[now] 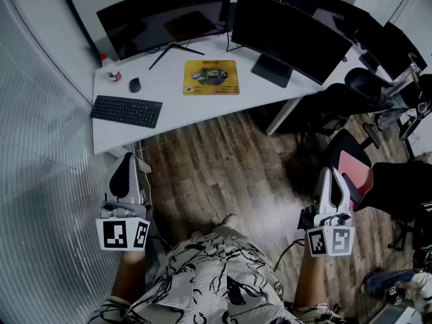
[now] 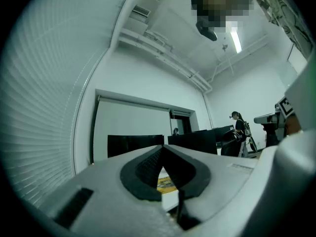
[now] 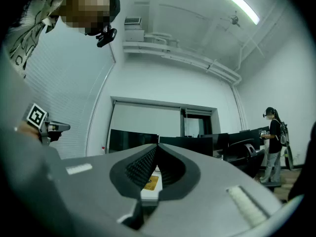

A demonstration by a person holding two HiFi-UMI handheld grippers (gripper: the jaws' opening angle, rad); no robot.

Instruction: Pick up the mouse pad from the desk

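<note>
Mouse pad: yellow, flat on the surface, mid-width, toward its back edge.
Left tongs: clenched, empty, off the surface's front edge.
Right tongs: clenched, empty, above the floor.

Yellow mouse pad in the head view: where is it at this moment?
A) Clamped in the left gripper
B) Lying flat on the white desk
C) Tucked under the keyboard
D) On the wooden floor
B: the yellow mouse pad lies flat on the white desk, apart from the keyboard. The left gripper and right gripper are shut on nothing, short of the desk.
</note>
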